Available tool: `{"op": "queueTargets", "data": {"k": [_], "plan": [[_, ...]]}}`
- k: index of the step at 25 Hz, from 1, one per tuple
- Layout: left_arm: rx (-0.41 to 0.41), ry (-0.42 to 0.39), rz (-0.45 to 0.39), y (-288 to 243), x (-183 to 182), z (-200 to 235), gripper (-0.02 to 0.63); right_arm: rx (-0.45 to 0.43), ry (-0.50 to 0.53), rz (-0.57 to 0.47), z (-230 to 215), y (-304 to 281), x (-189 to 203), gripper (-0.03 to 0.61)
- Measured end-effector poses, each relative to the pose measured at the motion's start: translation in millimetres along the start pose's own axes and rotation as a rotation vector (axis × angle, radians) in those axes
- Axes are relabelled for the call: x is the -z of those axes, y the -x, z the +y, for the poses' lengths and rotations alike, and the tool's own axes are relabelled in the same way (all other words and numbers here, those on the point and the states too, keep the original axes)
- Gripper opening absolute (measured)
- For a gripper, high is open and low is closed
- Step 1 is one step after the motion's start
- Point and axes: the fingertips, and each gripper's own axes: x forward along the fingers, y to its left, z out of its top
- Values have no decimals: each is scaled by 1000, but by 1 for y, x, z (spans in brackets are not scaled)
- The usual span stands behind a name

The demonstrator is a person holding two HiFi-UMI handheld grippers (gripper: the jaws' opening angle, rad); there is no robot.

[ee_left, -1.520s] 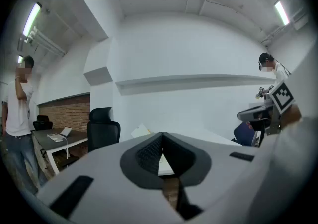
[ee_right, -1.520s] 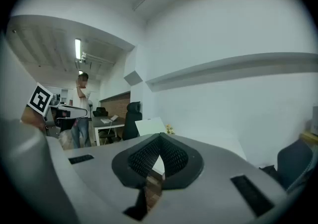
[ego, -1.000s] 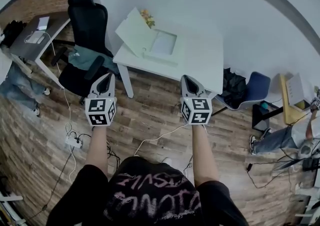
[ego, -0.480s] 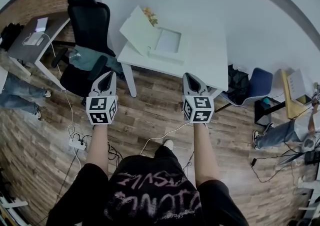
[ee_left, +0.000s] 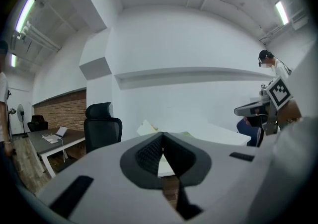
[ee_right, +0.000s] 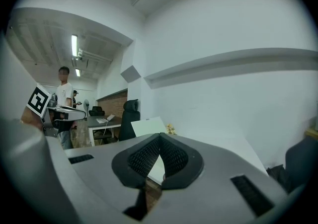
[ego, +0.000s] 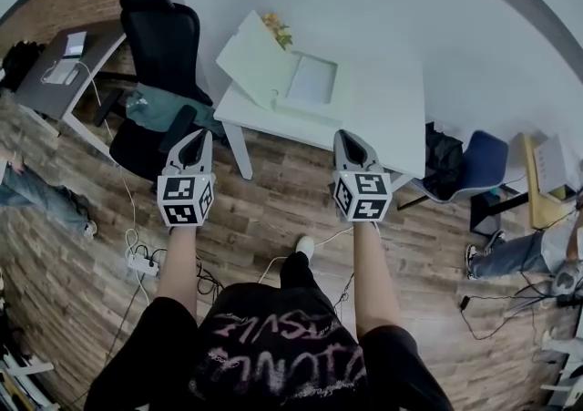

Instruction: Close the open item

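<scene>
- We are holding the left gripper over the wooden floor, its jaws pressed together on nothing.
- The pink print on our black shirt is showing upside down, and we cannot read it.
- The open white box is sitting at the white table's far left corner, its lid tilting up.
- We are holding the right gripper by the table's near edge, jaws likewise together and empty.

1. Head view: from above the person, steeply down on left tool, right tool and white bench beyond.
2. Left gripper view and right gripper view: level along their jaws, sharing that bench, seemingly not close.
</scene>
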Motion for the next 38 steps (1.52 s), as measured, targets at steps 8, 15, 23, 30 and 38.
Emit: {"op": "queueTargets", "data": {"k": [8, 15, 23, 30, 38], "plan": [[-43, 13, 42, -79, 6, 6, 2, -42, -17, 26, -50, -74, 10, 11], [-97, 21, 84, -145, 4, 6, 2, -94, -33, 56, -99, -139, 12, 11], [-145, 34, 112, -178, 3, 15, 2, -159, -36, 73, -110, -187, 10, 11], [-136, 50, 122, -198, 13, 36, 2, -165, -27, 84, -98, -212, 11, 11], [-95, 82, 139, -228, 30, 65, 3, -113, -22, 109, -94, -240, 15, 11]]}}
